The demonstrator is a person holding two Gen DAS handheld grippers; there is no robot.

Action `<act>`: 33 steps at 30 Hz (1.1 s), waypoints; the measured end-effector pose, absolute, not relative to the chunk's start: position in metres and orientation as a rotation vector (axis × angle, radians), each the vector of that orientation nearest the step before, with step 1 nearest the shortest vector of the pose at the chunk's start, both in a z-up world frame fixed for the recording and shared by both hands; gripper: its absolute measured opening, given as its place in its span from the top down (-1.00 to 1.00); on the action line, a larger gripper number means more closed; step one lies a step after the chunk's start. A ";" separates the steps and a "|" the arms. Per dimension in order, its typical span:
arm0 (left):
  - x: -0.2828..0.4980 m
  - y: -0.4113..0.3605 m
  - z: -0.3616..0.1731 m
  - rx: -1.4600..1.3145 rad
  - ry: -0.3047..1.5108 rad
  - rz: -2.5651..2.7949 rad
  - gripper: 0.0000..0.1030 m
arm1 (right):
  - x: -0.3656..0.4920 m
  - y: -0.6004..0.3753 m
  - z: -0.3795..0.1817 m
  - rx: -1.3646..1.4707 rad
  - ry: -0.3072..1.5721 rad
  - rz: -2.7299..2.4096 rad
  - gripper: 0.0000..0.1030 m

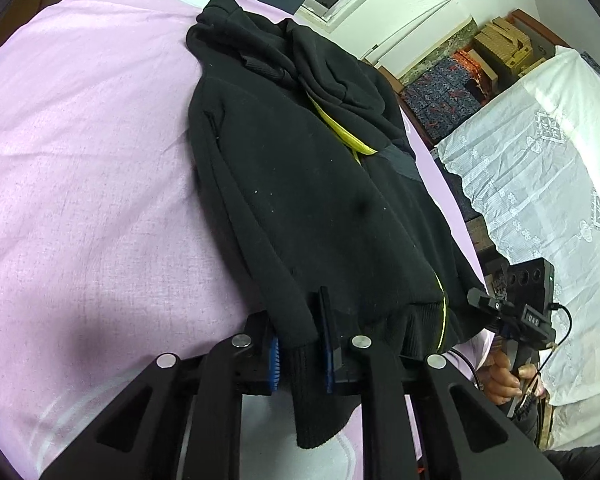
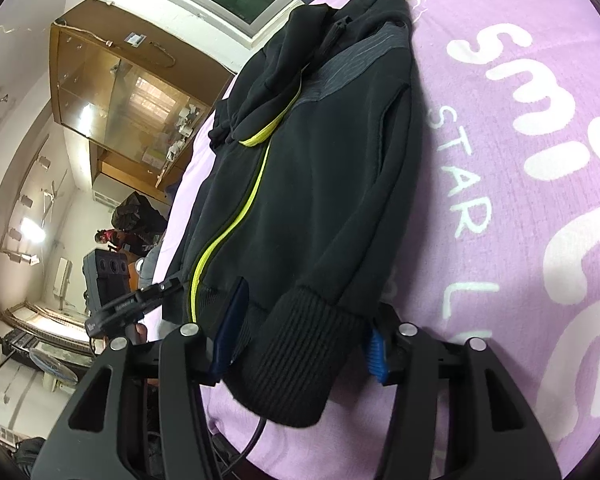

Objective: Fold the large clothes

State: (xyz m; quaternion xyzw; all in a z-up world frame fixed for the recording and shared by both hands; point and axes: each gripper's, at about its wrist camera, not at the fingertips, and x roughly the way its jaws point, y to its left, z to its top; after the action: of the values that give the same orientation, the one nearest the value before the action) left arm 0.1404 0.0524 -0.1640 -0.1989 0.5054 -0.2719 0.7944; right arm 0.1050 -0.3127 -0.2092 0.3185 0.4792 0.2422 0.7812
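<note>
A black hooded jacket (image 1: pixel 300 180) (image 2: pixel 320 180) with a yellow-green zip (image 2: pixel 236 220) lies lengthwise on a lilac bedsheet (image 1: pixel 80 160) (image 2: pixel 520 160), hood at the far end. Both sleeves are laid along its sides. My left gripper (image 1: pixel 302 356) is shut on one ribbed sleeve cuff (image 1: pixel 312 400), which hangs down between its blue pads. My right gripper (image 2: pixel 300 344) stands open around the other ribbed cuff (image 2: pixel 300 360), a pad on each side and the cuff not squeezed. Each gripper also shows at the jacket's hem in the other view: right gripper (image 1: pixel 480 300), left gripper (image 2: pixel 152 296).
A hand (image 1: pixel 504 380) holds the right gripper's handle. Beside the bed stand furniture under a white lace cloth (image 1: pixel 540 180) and stacked boxes (image 1: pixel 496 48). On the other side are a wooden glass cabinet (image 2: pixel 120 92) and a fan (image 2: pixel 54 366). White lettering (image 2: pixel 500 60) marks the sheet.
</note>
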 end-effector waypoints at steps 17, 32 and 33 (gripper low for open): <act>0.147 0.030 -0.153 -0.314 1.089 -0.536 0.18 | 0.104 -0.330 -0.213 0.746 0.992 0.530 0.72; 0.144 0.050 -0.105 -0.308 0.927 -0.530 0.76 | 0.105 -0.333 -0.192 0.743 0.926 0.564 0.77; 0.146 0.051 -0.097 -0.301 0.910 -0.530 0.76 | 0.107 -0.334 -0.187 0.742 0.919 0.571 0.77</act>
State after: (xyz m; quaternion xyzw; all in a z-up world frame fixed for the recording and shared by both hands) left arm 0.1461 0.0509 -0.0971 -0.1431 0.4328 -0.2518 0.8537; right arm 0.1073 -0.3337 -0.1873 0.3449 0.4273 0.2655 0.7925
